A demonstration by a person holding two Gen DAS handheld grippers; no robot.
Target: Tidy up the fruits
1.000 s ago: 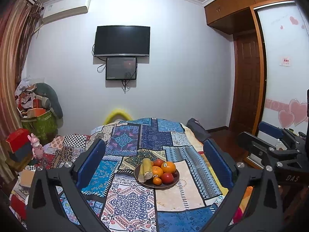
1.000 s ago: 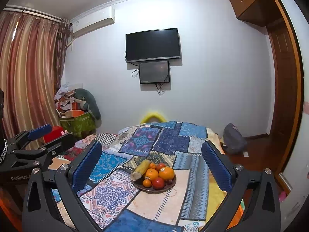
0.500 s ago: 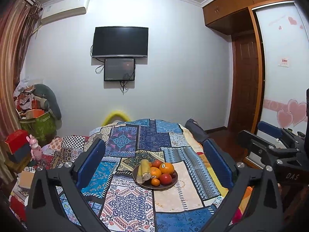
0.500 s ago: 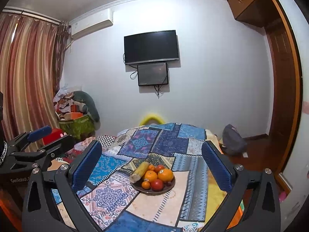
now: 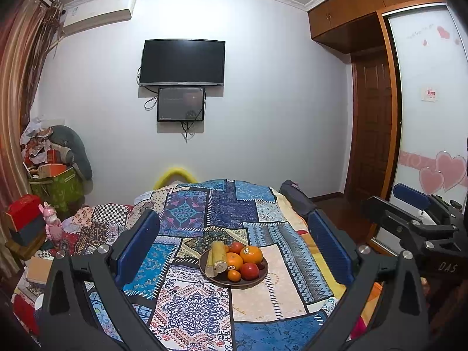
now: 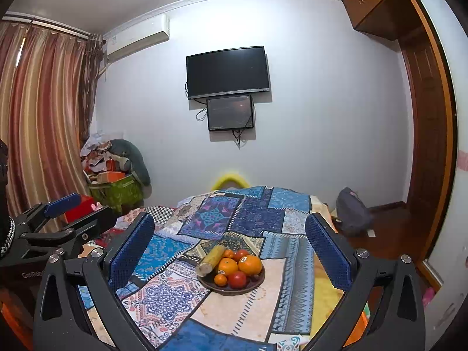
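Note:
A dark round plate [image 5: 257, 278] rests on a patchwork quilt [image 5: 190, 213] on the bed. It holds oranges [image 5: 251, 254], a red fruit [image 5: 249, 271], a small tangerine [image 5: 234, 275] and a corn cob [image 5: 218, 257]. The plate also shows in the right wrist view [image 6: 254, 285], with oranges [image 6: 250, 264] and the corn cob [image 6: 210, 259]. My left gripper [image 5: 234, 251] is open and empty, held above and in front of the plate. My right gripper [image 6: 231, 251] is open and empty, likewise short of the plate. Each gripper shows at the side of the other's view.
A TV [image 5: 182, 62] and a smaller screen hang on the far wall. Piled boxes and a green bag [image 5: 55, 188] stand at the left by the curtain. A wooden door [image 5: 371, 122] and wardrobe are at the right. A dark bag [image 6: 352, 212] lies on the floor.
Both views have shifted slightly; the plate sits a little lower and nearer in frame. Both grippers stay open and empty.

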